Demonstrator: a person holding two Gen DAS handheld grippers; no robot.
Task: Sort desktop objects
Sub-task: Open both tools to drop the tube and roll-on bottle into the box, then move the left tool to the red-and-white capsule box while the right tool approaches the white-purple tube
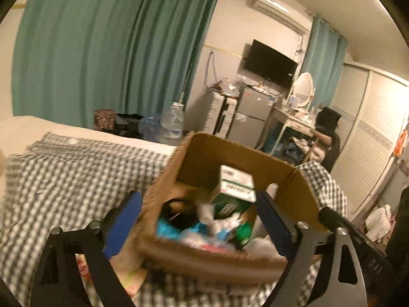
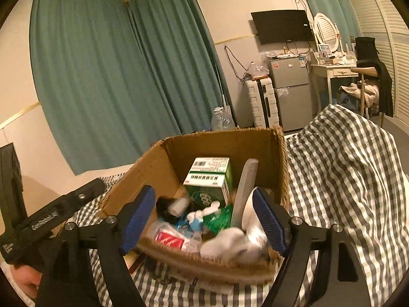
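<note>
The cardboard box (image 2: pixel 225 143) sits on the bed's checked cover (image 2: pixel 345 168), filled with small things: a green carton (image 2: pixel 209 179) upright against its back wall, a grey comb (image 2: pixel 245 189) leaning right of the carton, a red-labelled bottle (image 2: pixel 171 239) near the front rim. Both left tongs (image 1: pixel 202 220) and right tongs (image 2: pixel 204 217) stand apart, empty, straddling the front rim; whether a pad touches it is blurred. Open cover lies either side of the box.

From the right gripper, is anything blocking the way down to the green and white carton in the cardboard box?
Partly. The right gripper is open above the brown cardboard box. A grey comb leans beside the green and white carton, with small white items piled in front.
</note>
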